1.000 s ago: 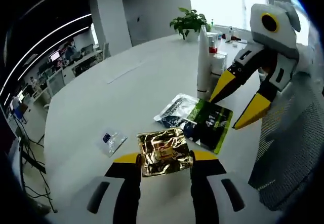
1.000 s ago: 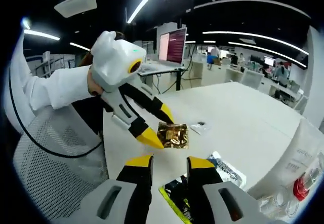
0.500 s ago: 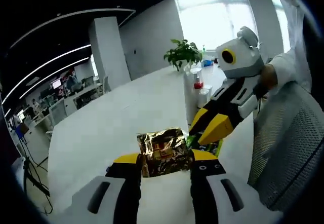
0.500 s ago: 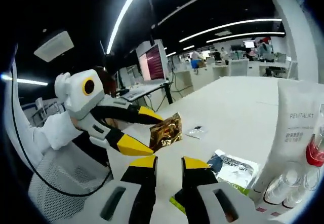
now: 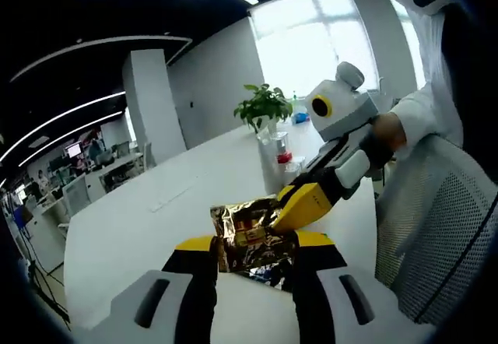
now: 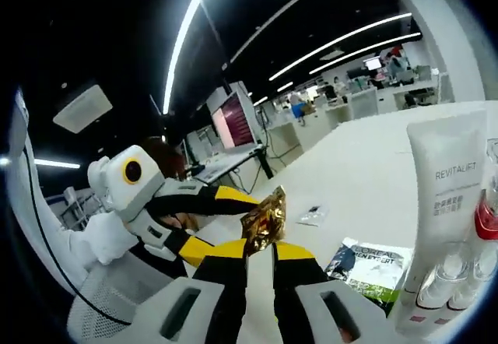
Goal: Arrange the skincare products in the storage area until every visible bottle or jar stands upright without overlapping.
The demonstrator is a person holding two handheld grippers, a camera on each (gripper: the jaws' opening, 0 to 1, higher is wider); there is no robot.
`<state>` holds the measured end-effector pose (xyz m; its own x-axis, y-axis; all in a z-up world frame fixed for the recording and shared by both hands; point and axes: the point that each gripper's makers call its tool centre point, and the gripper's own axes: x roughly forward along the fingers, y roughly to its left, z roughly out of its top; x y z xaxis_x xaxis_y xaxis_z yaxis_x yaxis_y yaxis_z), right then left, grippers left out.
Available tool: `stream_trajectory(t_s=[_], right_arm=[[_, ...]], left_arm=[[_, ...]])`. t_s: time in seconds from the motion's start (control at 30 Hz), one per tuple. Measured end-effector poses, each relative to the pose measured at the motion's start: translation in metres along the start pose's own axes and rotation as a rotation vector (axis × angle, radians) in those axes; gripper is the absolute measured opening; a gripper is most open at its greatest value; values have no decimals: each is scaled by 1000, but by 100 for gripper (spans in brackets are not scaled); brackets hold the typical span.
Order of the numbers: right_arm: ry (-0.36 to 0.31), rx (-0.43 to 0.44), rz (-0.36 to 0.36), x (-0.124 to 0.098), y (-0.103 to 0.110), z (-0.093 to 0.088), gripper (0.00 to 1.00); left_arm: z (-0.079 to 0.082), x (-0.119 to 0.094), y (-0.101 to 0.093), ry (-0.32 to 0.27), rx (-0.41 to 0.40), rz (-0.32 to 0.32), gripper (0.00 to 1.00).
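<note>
Item: gold sachet (image 5: 253, 233), held above the desk (image 5: 140, 235) in your left tool (image 5: 254, 243), right tool (image 6: 259, 252) nearly closed at its edge; risk: foil tears or slips if both pull.

I see my left gripper (image 5: 254, 241) raised, its yellow-tipped black jaws clamped on a crinkled gold foil sachet (image 5: 251, 233). My right gripper (image 6: 258, 249) reaches in, jaws nearly closed with the sachet's edge between their tips. White sleeves cover both my wrists.
</note>
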<state>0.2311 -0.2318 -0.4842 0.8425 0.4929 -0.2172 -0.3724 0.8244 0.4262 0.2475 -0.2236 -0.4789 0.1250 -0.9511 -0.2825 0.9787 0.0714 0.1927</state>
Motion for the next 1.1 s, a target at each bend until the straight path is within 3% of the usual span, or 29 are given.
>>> stream_trajectory(t_s=[0.27,0.37,0.43,0.47,0.57,0.63,0.77,0.87,0.97,1.1], right_arm=[[5,-16,24,-1,7,1,0],[2,-27,23,-2,9,3,0],[5,-45,10,-4,4,4,0],[3,-41,10,-5,3,5,0],[-5,-39,-1,-7,0,7,0],[-4,-45,5,-8,0,8,0],[21,-85,43,-8,10,5,0],[71,-158,73,-8,14,-2,0],[82,-139,140,-10,25,-4,0],[113,-176,153,-14,25,-9,0]], left_arm=[[-1,6,-3,3,-11,-4,34],[-1,-2,-4,3,-18,-5,34],[-7,-5,5,36,-6,37,31],[-11,-7,6,58,-23,35,29],[0,-12,18,-12,-167,74,28],[4,-13,18,-39,-233,50,29],[5,-11,17,-37,-256,11,31],[3,-9,18,-28,-258,3,25],[-3,-14,12,-10,-277,-17,19],[2,-15,-2,-30,-304,-76,16]])
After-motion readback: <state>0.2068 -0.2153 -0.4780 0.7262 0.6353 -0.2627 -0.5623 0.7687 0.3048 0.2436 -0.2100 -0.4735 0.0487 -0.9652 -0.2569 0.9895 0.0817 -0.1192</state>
